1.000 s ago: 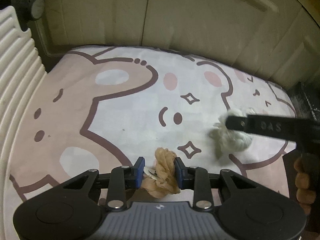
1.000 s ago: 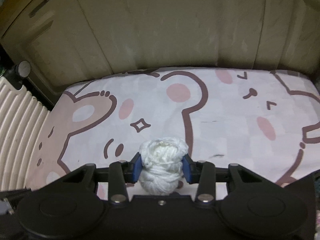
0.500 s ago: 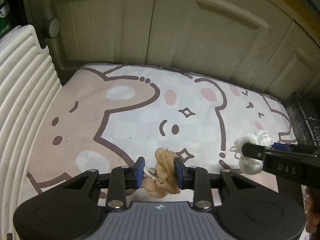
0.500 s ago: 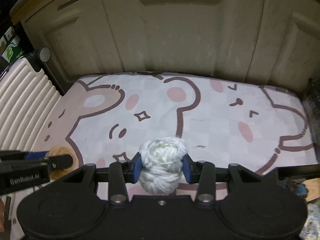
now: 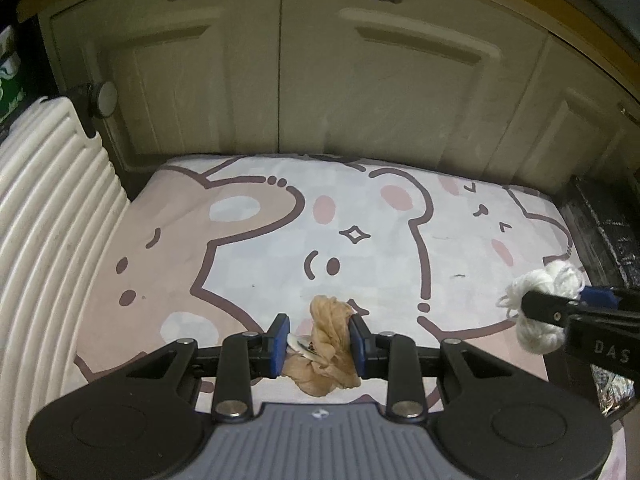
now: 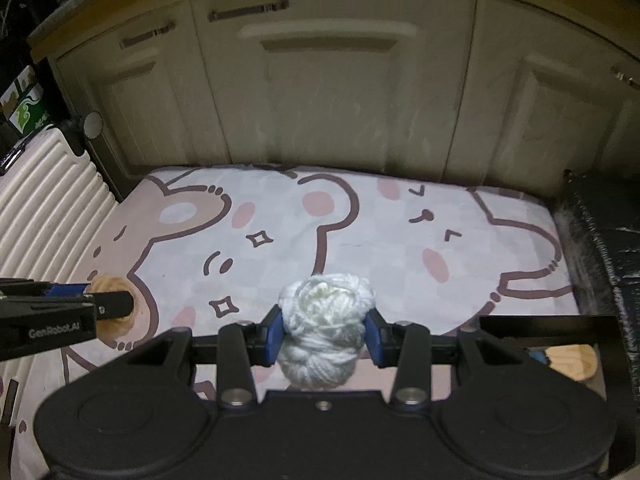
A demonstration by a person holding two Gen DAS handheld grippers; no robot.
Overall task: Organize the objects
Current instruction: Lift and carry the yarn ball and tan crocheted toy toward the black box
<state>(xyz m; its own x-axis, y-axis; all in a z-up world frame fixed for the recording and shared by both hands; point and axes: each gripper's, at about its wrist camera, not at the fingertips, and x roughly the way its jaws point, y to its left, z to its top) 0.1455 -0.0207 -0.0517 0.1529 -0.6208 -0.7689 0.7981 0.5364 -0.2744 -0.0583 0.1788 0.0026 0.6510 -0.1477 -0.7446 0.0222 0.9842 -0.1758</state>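
Holding both bundles clear of the mat, we judge the step is carrying them off to be sorted, so we should keep each squeeze firm and level, since soft yarn can slip. Our left gripper (image 5: 319, 338) is clamped on the tan yarn bundle (image 5: 328, 350), with a small pale tag beside it; our right gripper (image 6: 324, 332) pinches the white yarn skein (image 6: 326, 330). Beneath lies the bear-print mat (image 5: 248, 248), a ribbed white suitcase (image 5: 44, 220) on the left, cream cabinet doors (image 6: 332, 92) beyond.
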